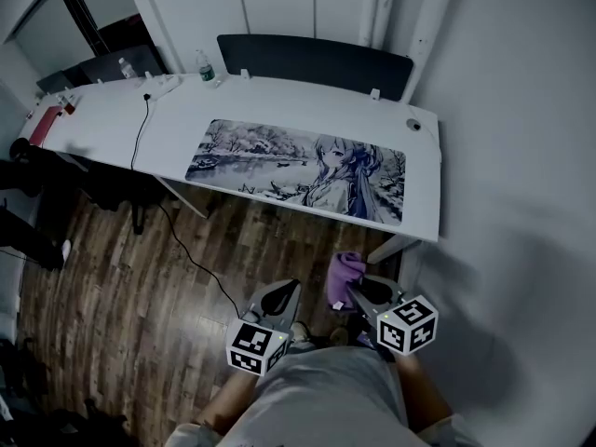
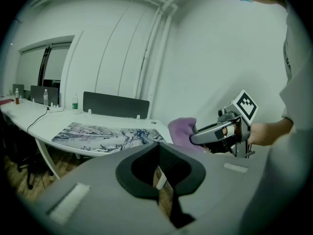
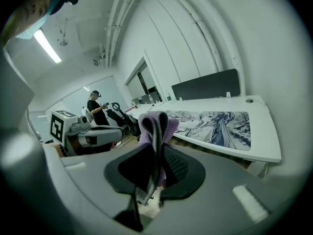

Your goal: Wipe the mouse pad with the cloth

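- Two claws are held low in front of the person, side by side and near each other but not touching, over the wooden floor (image 1: pixel 140 287) and short of the desk (image 1: pixel 172 130).
- Right claw (image 3: pixel 155 173): the jaws are closed on a purple cloth (image 3: pixel 155 126). The cloth stands up from between them in a folded bunch, and one greyish edge hangs down through the jaws.
- Left claw (image 2: pixel 161 175): the jaws are almost together, with only a thin slit between them, and they hold nothing.
- The cloth is in the air, well apart from the mouse pad (image 1: pixel 298 168).
- The long mouse pad lies flat on the white desk, toward the front edge and the right end. Its print shows a winter landscape and an anime-style girl.
- Behind the pad, a dark partition panel (image 1: pixel 312 60) stands along the back edge of the desk.
- Left of the panel, a water bottle (image 1: pixel 204 66) stands beside a white power strip (image 1: pixel 163 84). A black cable (image 1: pixel 140 138) runs from the strip over the front edge down to the floor.
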`<state>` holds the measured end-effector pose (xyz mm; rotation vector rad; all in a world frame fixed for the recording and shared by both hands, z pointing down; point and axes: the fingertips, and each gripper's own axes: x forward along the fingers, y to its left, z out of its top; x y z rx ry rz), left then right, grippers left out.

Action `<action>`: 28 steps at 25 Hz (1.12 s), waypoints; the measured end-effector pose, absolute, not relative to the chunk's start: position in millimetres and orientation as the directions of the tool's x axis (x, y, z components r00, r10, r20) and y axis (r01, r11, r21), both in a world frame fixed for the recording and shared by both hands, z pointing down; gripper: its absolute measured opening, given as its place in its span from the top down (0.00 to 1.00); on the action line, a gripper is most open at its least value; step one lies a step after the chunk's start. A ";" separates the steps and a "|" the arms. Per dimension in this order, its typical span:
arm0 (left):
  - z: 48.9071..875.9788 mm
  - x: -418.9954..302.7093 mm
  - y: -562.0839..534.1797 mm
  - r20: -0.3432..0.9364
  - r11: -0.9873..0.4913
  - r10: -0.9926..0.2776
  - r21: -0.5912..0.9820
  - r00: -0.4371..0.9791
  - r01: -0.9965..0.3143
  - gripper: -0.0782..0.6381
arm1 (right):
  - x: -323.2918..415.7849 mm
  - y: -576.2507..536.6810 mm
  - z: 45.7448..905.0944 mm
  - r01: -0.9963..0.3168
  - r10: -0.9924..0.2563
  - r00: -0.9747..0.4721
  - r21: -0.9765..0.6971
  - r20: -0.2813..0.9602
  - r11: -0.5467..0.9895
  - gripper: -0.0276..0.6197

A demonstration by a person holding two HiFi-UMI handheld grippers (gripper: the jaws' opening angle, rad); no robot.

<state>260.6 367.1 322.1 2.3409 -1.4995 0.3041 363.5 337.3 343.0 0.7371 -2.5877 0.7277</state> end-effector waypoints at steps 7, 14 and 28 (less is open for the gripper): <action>322.7 237.3 370.1 0.344 -0.412 -0.828 0.166 0.444 -0.896 0.87 | 350.3 341.4 348.4 -0.595 -0.406 -0.782 -0.370 0.474 0.714 0.83; 324.6 227.1 365.6 0.337 -0.432 -0.818 0.174 0.465 -0.885 0.87 | 348.2 336.6 345.0 -0.628 -0.443 -0.758 -0.357 0.478 0.691 0.83; 332.9 222.6 289.0 0.331 -0.424 -0.822 0.187 0.463 -0.886 0.87 | 342.0 266.8 353.3 -0.593 -0.390 -0.775 -0.355 0.498 0.723 0.83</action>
